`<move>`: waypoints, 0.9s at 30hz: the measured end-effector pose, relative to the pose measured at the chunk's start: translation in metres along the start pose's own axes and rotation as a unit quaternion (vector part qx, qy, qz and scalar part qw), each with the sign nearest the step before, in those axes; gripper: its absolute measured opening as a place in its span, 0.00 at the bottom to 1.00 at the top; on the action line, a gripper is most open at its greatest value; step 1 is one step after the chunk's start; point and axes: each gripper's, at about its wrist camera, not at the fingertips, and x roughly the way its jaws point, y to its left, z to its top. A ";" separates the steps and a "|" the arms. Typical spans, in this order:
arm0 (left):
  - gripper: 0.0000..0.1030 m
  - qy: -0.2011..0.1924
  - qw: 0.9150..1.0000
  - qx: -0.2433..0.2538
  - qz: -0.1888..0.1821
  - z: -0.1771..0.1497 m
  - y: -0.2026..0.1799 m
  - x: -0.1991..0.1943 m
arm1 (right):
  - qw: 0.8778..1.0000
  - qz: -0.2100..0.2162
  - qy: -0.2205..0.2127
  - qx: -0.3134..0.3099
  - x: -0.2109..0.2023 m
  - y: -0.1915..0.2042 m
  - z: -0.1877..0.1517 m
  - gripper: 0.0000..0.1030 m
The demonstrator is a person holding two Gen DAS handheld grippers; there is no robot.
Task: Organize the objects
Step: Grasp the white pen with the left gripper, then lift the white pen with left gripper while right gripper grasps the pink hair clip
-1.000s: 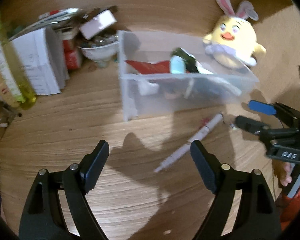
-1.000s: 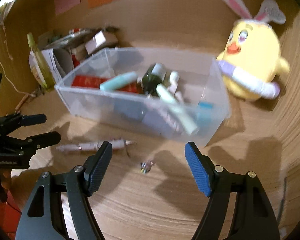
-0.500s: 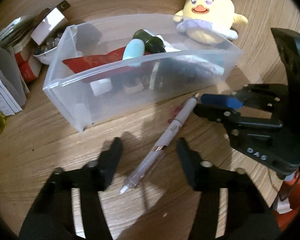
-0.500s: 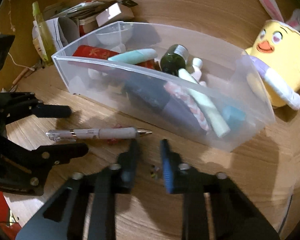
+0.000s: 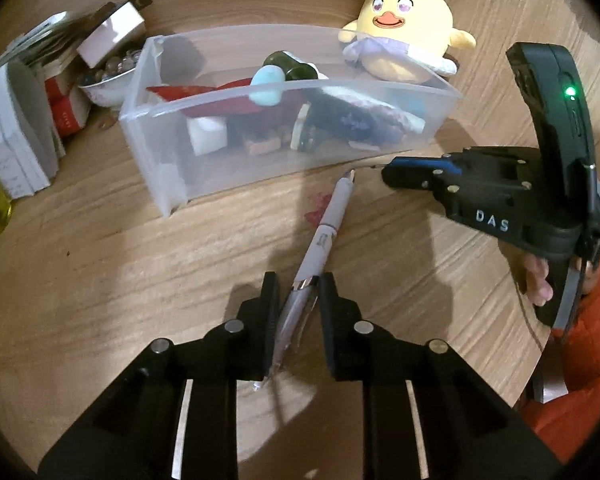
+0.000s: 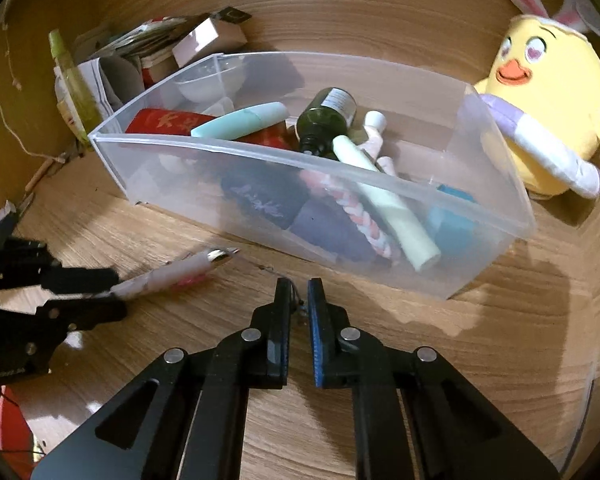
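Left gripper (image 5: 298, 296) is closing its jaws around the clear rear end of the pen (image 5: 327, 226), which lies flat on the wooden table (image 5: 140, 264) with its tip toward the clear plastic bin (image 5: 292, 88); one pad seems to touch the barrel already, the other is still a little apart. Right gripper (image 6: 299, 300) is shut on a tiny dark object (image 6: 300, 309) just in front of the bin. To do this step well, let the jaws finish closing squarely on the barrel before lifting, then carry both things over the near wall. What the tiny object is I cannot tell; it is too small and mostly hidden between the pads.
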 end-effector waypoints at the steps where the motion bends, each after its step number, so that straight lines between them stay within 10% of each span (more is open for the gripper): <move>1: 0.18 0.000 1.000 -0.002 0.004 -0.002 0.001 -0.002 | 1.000 -0.007 0.000 -0.003 -0.002 0.001 -0.002 0.07; 22: 0.24 0.011 1.000 -0.020 -0.011 0.001 0.008 0.001 | 0.999 0.032 0.015 0.012 -0.032 -0.005 -0.035 0.09; 27: 0.24 0.007 1.000 -0.005 -0.009 0.012 0.005 0.009 | 0.999 0.041 0.009 -0.006 -0.029 0.009 -0.020 0.35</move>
